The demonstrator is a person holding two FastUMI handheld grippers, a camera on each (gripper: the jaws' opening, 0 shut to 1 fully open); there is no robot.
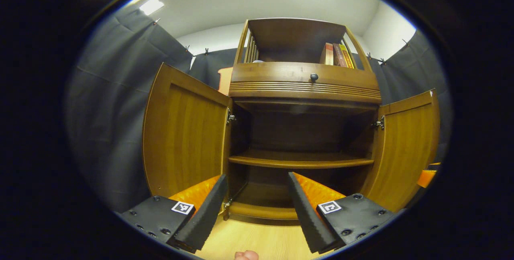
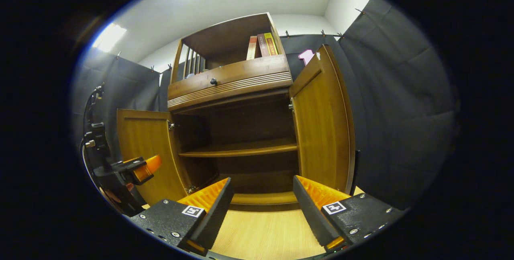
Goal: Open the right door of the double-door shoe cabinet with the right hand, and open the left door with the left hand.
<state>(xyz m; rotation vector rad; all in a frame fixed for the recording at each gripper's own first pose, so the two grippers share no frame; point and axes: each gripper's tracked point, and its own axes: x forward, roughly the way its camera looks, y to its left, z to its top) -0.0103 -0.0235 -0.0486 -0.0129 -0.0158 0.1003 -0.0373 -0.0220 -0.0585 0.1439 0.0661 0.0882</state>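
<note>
The shoe cabinet (image 1: pixel 305 87) is standing on the floor with both doors swung wide. On the left, the left door (image 1: pixel 184 139) is hanging fully open, and the left gripper (image 1: pixel 257 211) is hovering in front of it with its jaws spread, gripping nothing. The bare shelf (image 1: pixel 301 159) is showing between the doors. On the right, the right door (image 2: pixel 323 123) is open too, the right gripper (image 2: pixel 263 211) gaping empty. The task is looking finished.

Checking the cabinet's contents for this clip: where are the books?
In both gripper views the books stand upright at the right end of the open top shelf, above the drawer and its round knob.
</note>
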